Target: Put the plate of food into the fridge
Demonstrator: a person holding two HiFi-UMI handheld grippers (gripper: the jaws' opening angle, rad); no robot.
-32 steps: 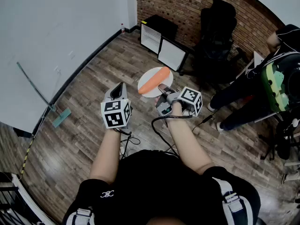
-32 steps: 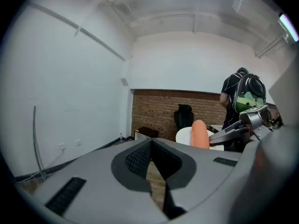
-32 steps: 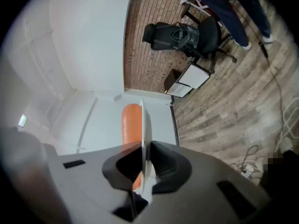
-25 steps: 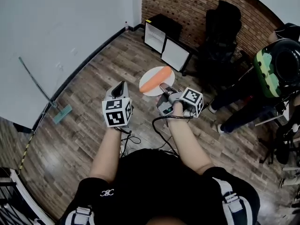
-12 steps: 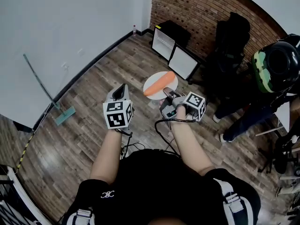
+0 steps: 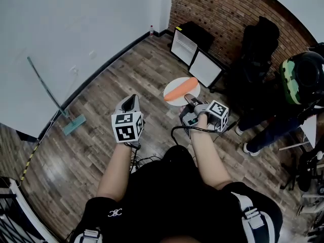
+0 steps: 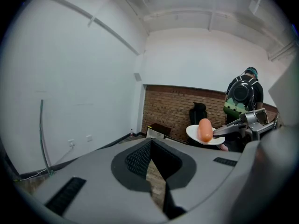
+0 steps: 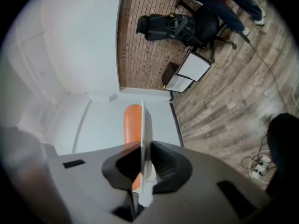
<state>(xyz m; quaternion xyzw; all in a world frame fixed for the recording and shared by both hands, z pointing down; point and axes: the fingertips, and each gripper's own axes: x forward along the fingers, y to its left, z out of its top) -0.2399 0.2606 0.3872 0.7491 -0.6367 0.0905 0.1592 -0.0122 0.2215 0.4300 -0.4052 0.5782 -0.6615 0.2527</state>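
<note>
Over the wooden floor [image 6: 101, 113], out in front of the person's chest, both grippers point away from the body. Right gripper [image 6: 189, 100]: jaws clamped on the near rim of the white plate [image 6: 175, 84]. The right gripper view shows that rim edge-on, pinched between the two pads. The plate is in the air just beyond this gripper, and one orange sausage [image 6: 182, 90] lies across it. Left gripper [image 6: 132, 100]: left of the plate and apart from it, jaws drawn together at the tips, nothing between them. Far side: brick wall [image 6: 217, 9], two white panels [image 6: 195, 54] leaning at its foot, black chair [image 6: 255, 49] just right of them. Left: a mop [image 6: 73, 124] leans on the white wall [image 6: 61, 29]. Right: a second person [image 6: 298, 85].
</note>
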